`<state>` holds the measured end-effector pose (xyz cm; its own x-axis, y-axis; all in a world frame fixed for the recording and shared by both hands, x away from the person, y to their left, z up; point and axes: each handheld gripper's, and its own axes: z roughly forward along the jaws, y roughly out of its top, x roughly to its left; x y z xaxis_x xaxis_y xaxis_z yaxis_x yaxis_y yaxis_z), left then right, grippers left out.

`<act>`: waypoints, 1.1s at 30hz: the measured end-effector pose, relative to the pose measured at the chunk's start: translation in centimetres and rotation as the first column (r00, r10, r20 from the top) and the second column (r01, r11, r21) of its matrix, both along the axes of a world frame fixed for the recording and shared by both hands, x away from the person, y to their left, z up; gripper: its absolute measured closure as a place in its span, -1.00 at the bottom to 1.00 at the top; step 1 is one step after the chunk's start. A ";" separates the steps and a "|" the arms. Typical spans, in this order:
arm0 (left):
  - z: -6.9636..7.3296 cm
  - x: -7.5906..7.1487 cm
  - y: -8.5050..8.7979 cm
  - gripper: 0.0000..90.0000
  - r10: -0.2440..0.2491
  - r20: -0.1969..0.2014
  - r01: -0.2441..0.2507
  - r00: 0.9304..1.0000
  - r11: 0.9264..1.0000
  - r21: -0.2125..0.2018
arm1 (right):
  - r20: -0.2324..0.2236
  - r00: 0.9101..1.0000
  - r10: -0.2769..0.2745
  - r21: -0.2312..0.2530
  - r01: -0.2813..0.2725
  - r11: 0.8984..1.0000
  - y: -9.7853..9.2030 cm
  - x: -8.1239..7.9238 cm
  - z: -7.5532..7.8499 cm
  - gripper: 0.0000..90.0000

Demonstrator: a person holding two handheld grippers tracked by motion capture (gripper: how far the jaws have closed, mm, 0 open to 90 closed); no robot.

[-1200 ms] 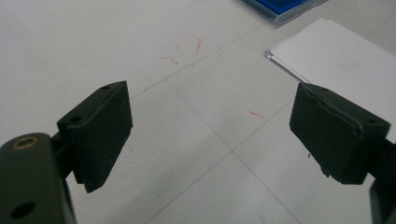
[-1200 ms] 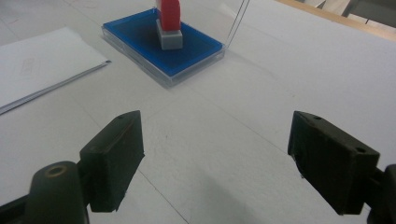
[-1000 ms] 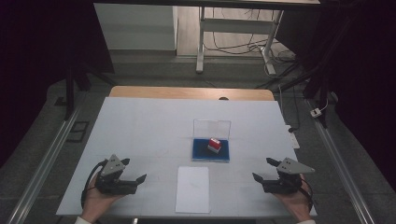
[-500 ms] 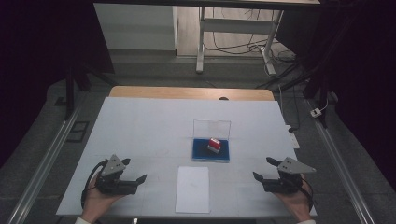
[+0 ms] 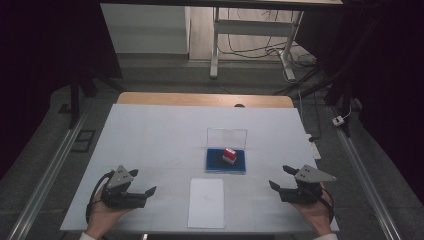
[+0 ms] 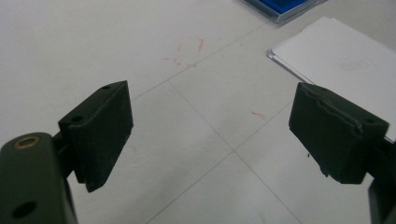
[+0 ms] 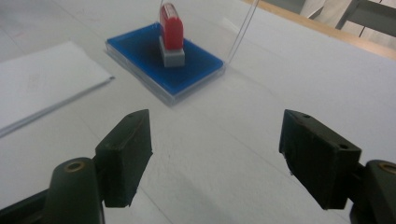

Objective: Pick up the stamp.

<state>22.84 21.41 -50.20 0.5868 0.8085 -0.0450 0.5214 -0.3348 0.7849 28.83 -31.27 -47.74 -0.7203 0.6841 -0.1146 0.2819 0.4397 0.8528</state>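
A red stamp (image 5: 229, 154) with a grey base (image 7: 171, 57) stands upright on a blue ink pad (image 5: 225, 161) in a clear case whose lid (image 5: 227, 136) is raised. A white sheet of paper (image 5: 206, 202) lies in front of the pad, near the table's front edge. My left gripper (image 5: 148, 192) rests low at the front left, open, with nothing between its jaws; the paper's corner (image 6: 336, 51) lies just beyond its right jaw. My right gripper (image 5: 280, 178) sits at the front right, open and empty, pointing toward the stamp (image 7: 170, 21) and pad (image 7: 163, 63).
The white tabletop (image 5: 160, 135) carries faint grid lines and small red marks (image 6: 189, 50). A wooden strip (image 5: 200, 99) runs along the far edge. Metal rails (image 5: 45, 175) flank the table. Cables and a frame stand on the floor behind.
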 end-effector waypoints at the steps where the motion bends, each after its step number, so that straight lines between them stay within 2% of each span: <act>1: 0.0 0.0 0.0 -0.70 0.000 0.000 0.000 1.000 1.000 0.000 | -0.002 1.000 0.001 0.001 -0.001 1.000 0.1 0.1 0.2 -0.42; 6: -0.1 0.0 0.0 -0.70 -0.003 -0.006 0.003 1.000 1.000 -0.001 | 0.001 1.000 0.004 0.005 -0.004 1.000 0.6 0.5 0.9 -0.41; 14: -0.2 0.2 -0.1 -0.69 -0.007 -0.009 0.007 1.000 1.000 0.001 | -0.013 0.999 0.041 -0.006 -0.041 0.999 2.0 1.2 2.0 -0.41; 28: -0.3 0.3 -0.2 -0.69 -0.014 -0.014 0.014 1.000 1.000 0.010 | -0.029 0.996 0.087 -0.022 -0.087 0.996 4.6 3.2 4.0 -0.41; 33: -0.4 0.4 -0.3 -0.69 -0.015 -0.016 0.015 1.000 1.000 0.010 | -0.050 0.992 0.112 -0.022 -0.113 0.993 5.6 4.3 5.0 -0.40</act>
